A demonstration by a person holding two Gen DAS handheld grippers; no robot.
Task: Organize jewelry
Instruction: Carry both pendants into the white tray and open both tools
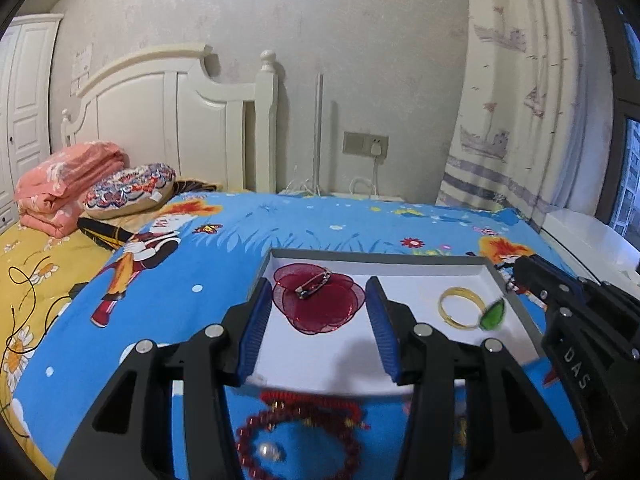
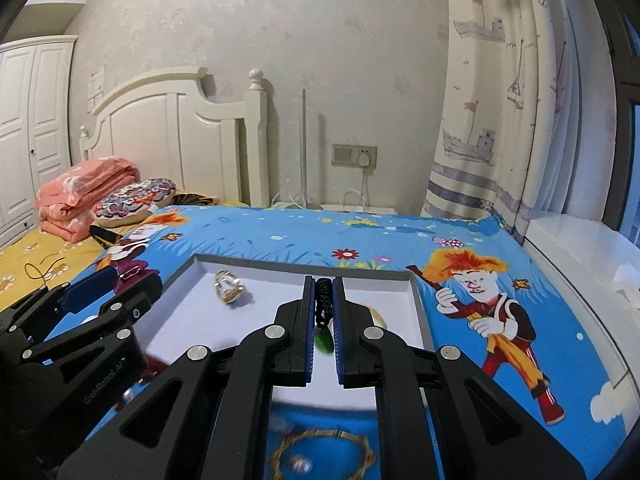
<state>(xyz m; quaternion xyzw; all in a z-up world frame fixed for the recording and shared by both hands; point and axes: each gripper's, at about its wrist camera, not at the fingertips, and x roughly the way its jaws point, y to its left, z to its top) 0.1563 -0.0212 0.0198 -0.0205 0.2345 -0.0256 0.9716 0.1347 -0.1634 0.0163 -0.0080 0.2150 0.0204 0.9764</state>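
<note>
Near: beads (image 1: 298, 436) lie loose on the bedspread. Left tongs (image 1: 316, 328) half open, empty. Right tongs (image 2: 322, 320) clamped on a black cord; green pendant (image 2: 323, 343) dangles over the tray (image 2: 416, 300). Lower until the pendant rests, clear of the bangle (image 1: 460, 306), before releasing.

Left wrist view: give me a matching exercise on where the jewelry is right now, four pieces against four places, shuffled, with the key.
Pieces:
1. red flower brooch
2. gold bangle
3. green pendant
4. red bead bracelet

Places:
A. hanging on the black cord clamped in the right gripper
B. on the blue bedspread, outside the tray
C. in the tray, left part
D. in the tray, right part

Pairs: 1-C, 2-D, 3-A, 4-B
</note>
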